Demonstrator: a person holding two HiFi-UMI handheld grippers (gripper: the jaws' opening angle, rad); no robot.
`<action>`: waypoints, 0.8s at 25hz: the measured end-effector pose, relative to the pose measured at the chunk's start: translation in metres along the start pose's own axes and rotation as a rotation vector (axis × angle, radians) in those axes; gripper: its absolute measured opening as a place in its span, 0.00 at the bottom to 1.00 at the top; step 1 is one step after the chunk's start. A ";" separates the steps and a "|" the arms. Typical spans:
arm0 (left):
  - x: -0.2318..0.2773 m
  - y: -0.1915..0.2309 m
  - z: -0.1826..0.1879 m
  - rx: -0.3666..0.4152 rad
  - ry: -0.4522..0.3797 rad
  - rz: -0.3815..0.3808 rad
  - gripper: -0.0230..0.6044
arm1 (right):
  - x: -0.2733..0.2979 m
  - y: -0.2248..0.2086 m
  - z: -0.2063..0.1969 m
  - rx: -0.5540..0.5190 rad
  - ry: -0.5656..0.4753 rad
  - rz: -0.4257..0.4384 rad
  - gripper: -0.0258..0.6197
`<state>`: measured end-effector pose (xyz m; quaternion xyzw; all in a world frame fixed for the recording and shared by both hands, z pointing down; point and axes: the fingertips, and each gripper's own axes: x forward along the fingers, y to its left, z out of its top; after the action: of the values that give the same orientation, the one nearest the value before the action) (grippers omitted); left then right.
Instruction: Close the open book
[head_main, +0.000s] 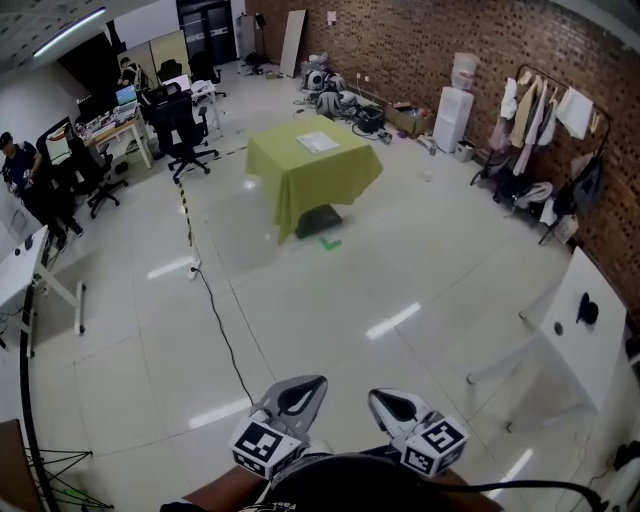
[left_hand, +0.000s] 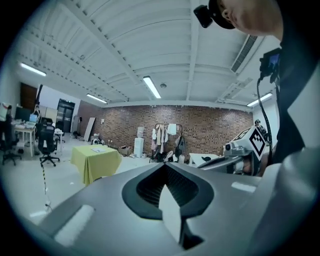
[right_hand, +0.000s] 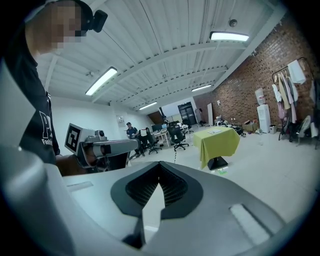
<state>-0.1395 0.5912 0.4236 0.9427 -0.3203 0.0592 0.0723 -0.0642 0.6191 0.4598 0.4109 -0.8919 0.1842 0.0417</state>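
Book, pale and flat (head_main: 318, 142), is untouched so far, and by my reading the whole task lies ahead. Nearest the person, the left grey two-jaw gripper (head_main: 312, 385) and the right grey two-jaw gripper (head_main: 380, 398) are held low and close to the body, side by side. Each gripper's own view shows its ribbed dark pads drawn together at the tips with nothing between them. Beyond them stretches bare glossy pale tiled floor (head_main: 400, 290), crossed on the left by a thin black cable (head_main: 225, 345). Well beyond that stands a square table draped in a lime-green cloth (head_main: 300, 195), and the book lies on its top, toward the far side. At this range it is only a light rectangle, too small to make out pages. What is left, I judge: walking to the table, reaching the book, and folding one half over the other.
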 end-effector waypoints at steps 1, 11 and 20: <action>0.000 0.005 0.001 0.019 0.005 -0.005 0.05 | 0.004 0.000 0.001 -0.002 0.002 -0.005 0.05; 0.012 0.018 0.001 -0.050 -0.003 -0.073 0.05 | 0.028 -0.002 0.016 -0.061 0.027 -0.001 0.05; 0.038 0.013 -0.006 -0.119 0.024 -0.033 0.05 | 0.034 -0.030 0.023 -0.040 0.017 0.066 0.05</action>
<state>-0.1176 0.5595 0.4369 0.9410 -0.3070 0.0502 0.1333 -0.0622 0.5690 0.4550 0.3790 -0.9080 0.1710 0.0515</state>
